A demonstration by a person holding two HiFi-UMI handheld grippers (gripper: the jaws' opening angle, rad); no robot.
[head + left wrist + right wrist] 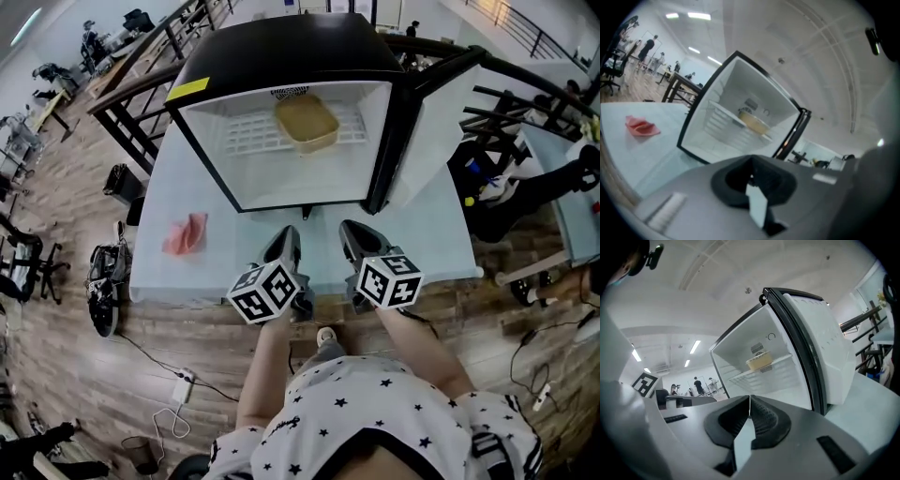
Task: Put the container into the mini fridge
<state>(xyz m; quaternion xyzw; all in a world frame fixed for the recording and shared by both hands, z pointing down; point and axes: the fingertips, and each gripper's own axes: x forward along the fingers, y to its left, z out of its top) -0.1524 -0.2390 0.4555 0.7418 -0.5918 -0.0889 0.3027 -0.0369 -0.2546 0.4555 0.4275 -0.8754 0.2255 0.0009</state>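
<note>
The black mini fridge stands on the pale table with its door swung open to the right. A tan container sits on the white wire shelf inside; it also shows as a container in the left gripper view and as a container in the right gripper view. My left gripper and right gripper hover side by side over the table's near edge, in front of the fridge opening. Both are shut with nothing between the jaws.
A crumpled pink cloth lies on the table left of the fridge. Black railings and desks stand behind on the left. A seated person's legs and another table are at the right. Cables and a power strip lie on the wooden floor.
</note>
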